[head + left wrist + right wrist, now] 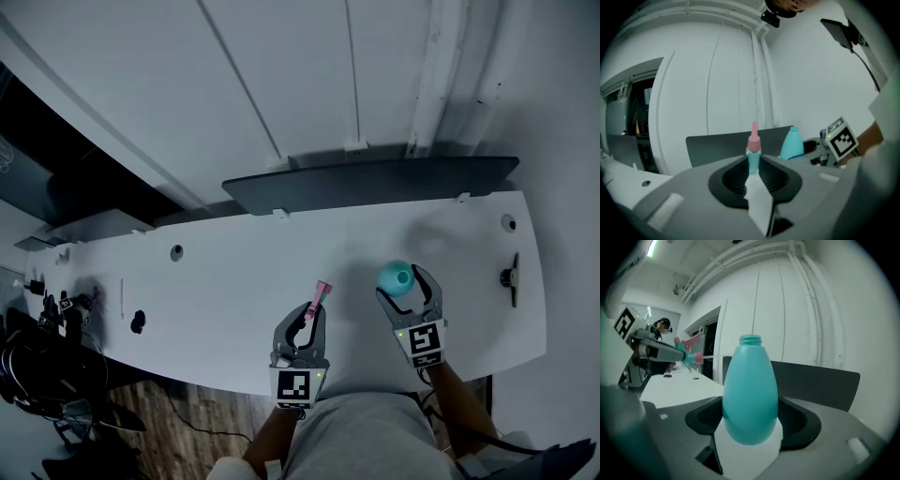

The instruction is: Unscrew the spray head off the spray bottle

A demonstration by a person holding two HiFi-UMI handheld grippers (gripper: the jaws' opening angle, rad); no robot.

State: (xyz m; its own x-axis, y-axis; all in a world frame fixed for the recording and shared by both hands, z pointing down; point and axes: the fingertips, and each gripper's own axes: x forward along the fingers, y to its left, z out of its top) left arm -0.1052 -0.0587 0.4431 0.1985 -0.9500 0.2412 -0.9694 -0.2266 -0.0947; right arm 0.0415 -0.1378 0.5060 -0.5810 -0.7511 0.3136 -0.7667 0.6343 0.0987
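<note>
So, the spray head (319, 298) is off the spray bottle (396, 277). They sit apart, one in each tool, over the near edge of the white table (234, 272).

Left gripper (312, 314): jaws nearly together, clamped on the teal stem of the spray head. The pink nozzle sticks out past the tips toward the far side. In the left gripper view the head stands upright between the jaws, pink part on top.

Right gripper (405, 292): jaws wide, pressed on both sides of the teal bottle body. The bottle is to the right of the spray head. Its neck is open and bare, with threads visible in the right gripper view, and nothing is screwed on.

In the right gripper view the left gripper shows at far left with the spray head pointing right. A thin pale tube (711, 356) runs from its pink collar toward the bottle; I cannot tell if it touches.

In the left gripper view the bottle shows to the right of the spray head, next to the right gripper's marker cube (843, 138).

A dark panel (375, 183) lies along the far table edge, against the white wall (281, 75). A small black object (138, 322) sits on the left part of the table, and a black knob (510, 277) is at the right end.
</note>
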